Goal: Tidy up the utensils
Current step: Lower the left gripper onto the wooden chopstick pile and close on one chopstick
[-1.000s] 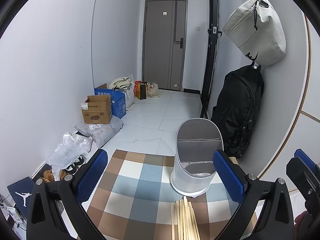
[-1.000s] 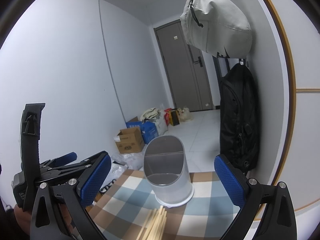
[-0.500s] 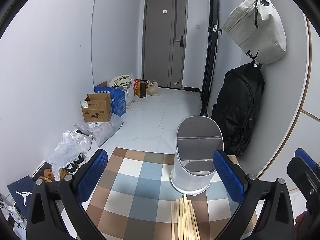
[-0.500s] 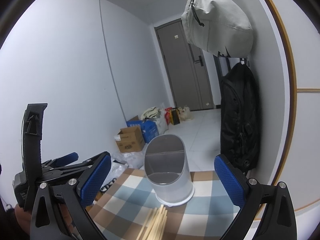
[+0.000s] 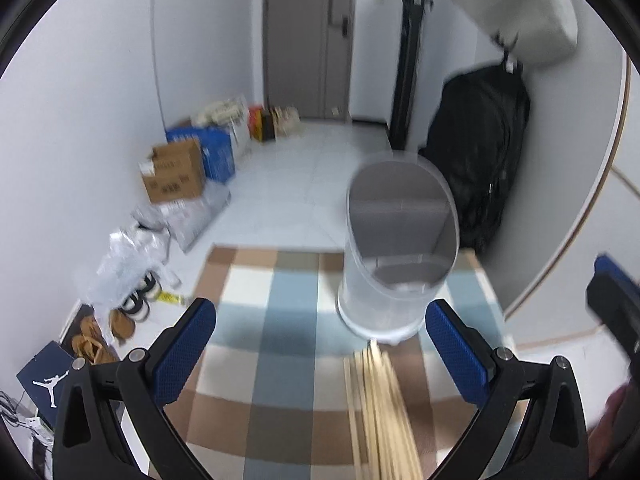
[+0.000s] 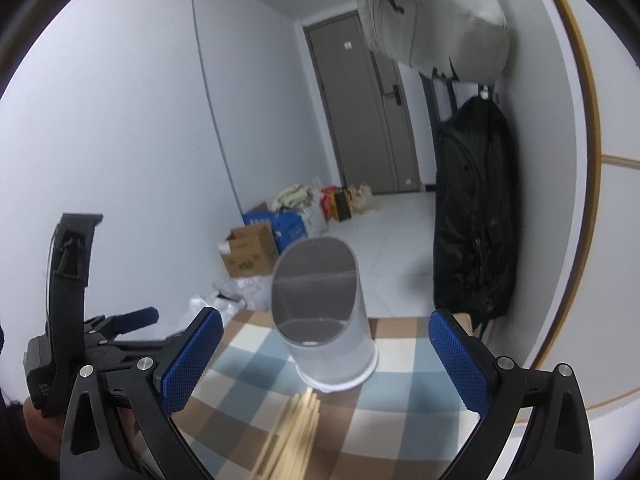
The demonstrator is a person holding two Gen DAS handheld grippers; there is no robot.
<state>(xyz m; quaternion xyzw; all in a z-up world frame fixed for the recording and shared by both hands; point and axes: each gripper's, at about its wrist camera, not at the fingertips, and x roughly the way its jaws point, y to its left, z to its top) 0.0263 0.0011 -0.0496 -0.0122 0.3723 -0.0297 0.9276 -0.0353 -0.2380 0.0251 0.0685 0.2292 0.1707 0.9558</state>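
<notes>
1. On the checked surface [image 5: 280, 344], wooden chopsticks [image 5: 380, 408] are lying just in front of the white holder [image 5: 396, 264].
2. We are holding both the left gripper [image 5: 320, 344] and the right gripper [image 6: 324, 356] with fingers spread wide, gripping nothing.
3. We are thinking a clumsy grab could scatter the sticks or tip the holder.

Utensil holder and chopsticks sitting on the checked cloth

The utensil holder [image 5: 396, 248] is standing upright on the cloth [image 5: 276, 320], with the chopsticks [image 5: 380, 408] lying just before its base. The backpack [image 5: 480, 152] is hanging behind it to the right; cardboard boxes [image 5: 174, 176] are sitting far left.
</notes>
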